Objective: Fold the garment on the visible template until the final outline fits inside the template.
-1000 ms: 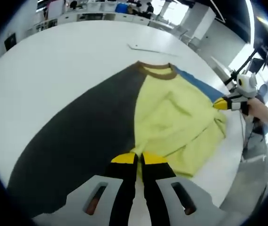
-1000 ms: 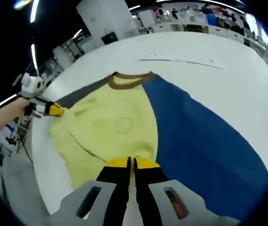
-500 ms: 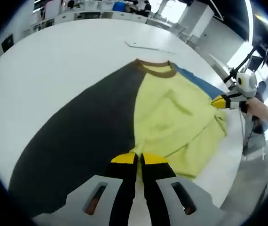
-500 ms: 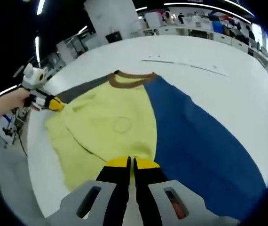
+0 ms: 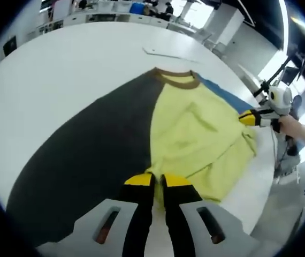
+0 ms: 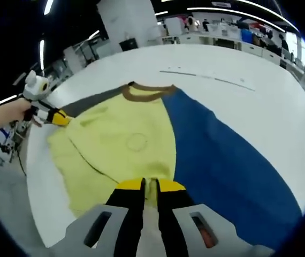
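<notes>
Gripping the garment (image 5: pixel 190 134) hem, both grippers; white table (image 5: pixel 61 69) beyond.

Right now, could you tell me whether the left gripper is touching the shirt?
Touching. In the left gripper view, the left gripper has its jaws closed on the yellow edge of the shirt, with fabric pinched between the tips.

Garment (image 5: pixel 195 134): pale yellow body w/ brown collar (image 5: pixel 177 79), one sleeve dark grey (image 5: pixel 83 160), other sleeve blue (image 6: pixel 233 160); faint circle mark on yellow front (image 6: pixel 137 142). Tabletop (image 5: pixel 61 64) plain white. Both grippers' fingers (image 5: pixel 178 203) black w/ yellow tips, on light grey bodies.
</notes>
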The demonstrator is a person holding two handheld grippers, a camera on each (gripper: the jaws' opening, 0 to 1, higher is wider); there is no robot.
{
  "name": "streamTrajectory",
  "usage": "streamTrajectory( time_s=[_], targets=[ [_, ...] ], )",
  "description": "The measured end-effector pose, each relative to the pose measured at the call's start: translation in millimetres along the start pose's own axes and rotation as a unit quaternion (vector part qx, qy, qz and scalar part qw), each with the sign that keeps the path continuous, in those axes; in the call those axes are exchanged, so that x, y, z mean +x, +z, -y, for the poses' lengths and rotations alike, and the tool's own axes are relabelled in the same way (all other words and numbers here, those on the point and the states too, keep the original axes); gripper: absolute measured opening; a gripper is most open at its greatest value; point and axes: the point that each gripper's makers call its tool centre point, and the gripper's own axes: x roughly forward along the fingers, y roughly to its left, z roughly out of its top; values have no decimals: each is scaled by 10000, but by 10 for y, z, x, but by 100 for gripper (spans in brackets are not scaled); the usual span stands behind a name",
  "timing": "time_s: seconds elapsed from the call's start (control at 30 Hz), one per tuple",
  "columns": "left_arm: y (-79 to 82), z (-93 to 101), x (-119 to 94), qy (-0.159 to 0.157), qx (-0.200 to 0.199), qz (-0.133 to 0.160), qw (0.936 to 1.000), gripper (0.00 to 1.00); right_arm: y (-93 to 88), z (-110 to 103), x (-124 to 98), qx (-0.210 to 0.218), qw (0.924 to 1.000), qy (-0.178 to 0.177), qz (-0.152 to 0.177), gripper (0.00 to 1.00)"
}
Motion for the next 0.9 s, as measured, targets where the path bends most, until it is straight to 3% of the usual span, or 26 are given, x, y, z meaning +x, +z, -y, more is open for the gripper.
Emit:
streamTrajectory(
  time_s=[0.57,0.9],
  targets=[
    [-16,43,-182,149,110,54,9998,18,64,-36,-201,158,9997,-10,173,16],
    [64,120,-299,147,189,226,9995,23,57,-161,-289,147,9997,77,192,28]
  ],
)
